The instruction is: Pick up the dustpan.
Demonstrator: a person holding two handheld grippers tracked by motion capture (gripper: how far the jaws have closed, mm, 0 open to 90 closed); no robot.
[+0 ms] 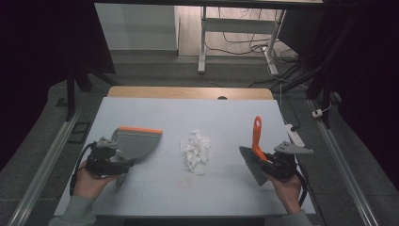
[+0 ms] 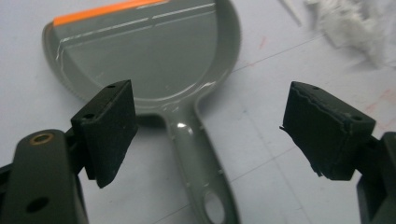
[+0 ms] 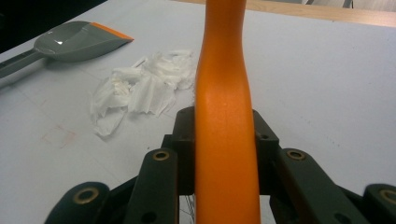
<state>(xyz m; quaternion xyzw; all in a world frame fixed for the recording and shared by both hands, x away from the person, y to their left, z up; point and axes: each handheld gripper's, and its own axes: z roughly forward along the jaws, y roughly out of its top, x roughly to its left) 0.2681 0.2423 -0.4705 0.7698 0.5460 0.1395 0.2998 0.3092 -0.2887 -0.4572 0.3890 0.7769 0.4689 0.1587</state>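
Right gripper (image 3: 224, 154) pinched the brush handle (image 3: 224, 93); bristles (image 1: 251, 165) showed from above. Left gripper (image 2: 210, 135) straddled, spread, the dustpan (image 2: 149, 56) handle.

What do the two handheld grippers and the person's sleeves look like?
Both the left gripper and the right gripper are black, each trailing a black cable. The right carries a grey three-cornered plate. Jaw pads are black blocks. Sleeves are grey-green.

Soft overhead light, dark surroundings.
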